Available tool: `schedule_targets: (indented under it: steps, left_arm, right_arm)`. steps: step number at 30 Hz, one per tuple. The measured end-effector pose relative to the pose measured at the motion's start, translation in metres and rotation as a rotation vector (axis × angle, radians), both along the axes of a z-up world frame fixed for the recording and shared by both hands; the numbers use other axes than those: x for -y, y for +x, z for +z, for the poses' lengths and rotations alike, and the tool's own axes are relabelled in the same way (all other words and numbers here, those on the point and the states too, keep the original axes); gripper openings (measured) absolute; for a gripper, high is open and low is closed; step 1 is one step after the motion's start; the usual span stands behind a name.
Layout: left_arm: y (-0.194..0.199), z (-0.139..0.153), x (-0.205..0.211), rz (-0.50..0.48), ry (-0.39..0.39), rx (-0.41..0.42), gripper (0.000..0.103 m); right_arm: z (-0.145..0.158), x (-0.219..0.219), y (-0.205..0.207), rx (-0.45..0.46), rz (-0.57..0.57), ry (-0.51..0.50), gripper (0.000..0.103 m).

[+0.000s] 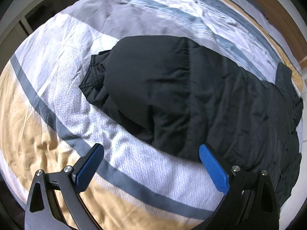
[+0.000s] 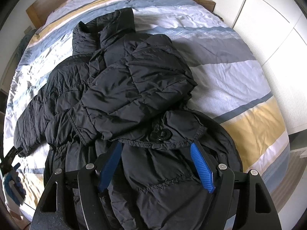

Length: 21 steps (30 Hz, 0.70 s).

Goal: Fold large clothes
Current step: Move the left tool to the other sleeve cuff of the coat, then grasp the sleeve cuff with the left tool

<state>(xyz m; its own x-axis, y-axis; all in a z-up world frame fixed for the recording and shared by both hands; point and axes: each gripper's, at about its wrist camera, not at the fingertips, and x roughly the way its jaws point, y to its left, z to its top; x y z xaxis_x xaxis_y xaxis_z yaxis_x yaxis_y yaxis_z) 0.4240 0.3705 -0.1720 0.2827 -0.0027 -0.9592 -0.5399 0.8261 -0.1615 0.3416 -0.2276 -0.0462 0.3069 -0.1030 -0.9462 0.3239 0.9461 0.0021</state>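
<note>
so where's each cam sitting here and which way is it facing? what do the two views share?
Left wrist: on the left hand-held gripper, looking steeply down at the outstretched sleeve of the black puffer jacket on the striped duvet; only its own open blue-padded fingers show.
Right wrist: on the right hand-held gripper, looking steeply down along the jacket toward its collar; own open fingers show, plus the left hand-held gripper in a gloved hand at the left edge.
Shared: jacket, duvet, wooden headboard.
</note>
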Motion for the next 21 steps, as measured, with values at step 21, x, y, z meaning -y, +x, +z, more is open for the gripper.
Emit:
schedule_targets:
  steps: [21]
  left_arm:
    - [-0.006, -0.067, -0.096, 0.403, -0.568, 0.3, 0.099]
  right_arm:
    - [-0.008, 0.018, -0.017, -0.038, 0.003, 0.0, 0.075]
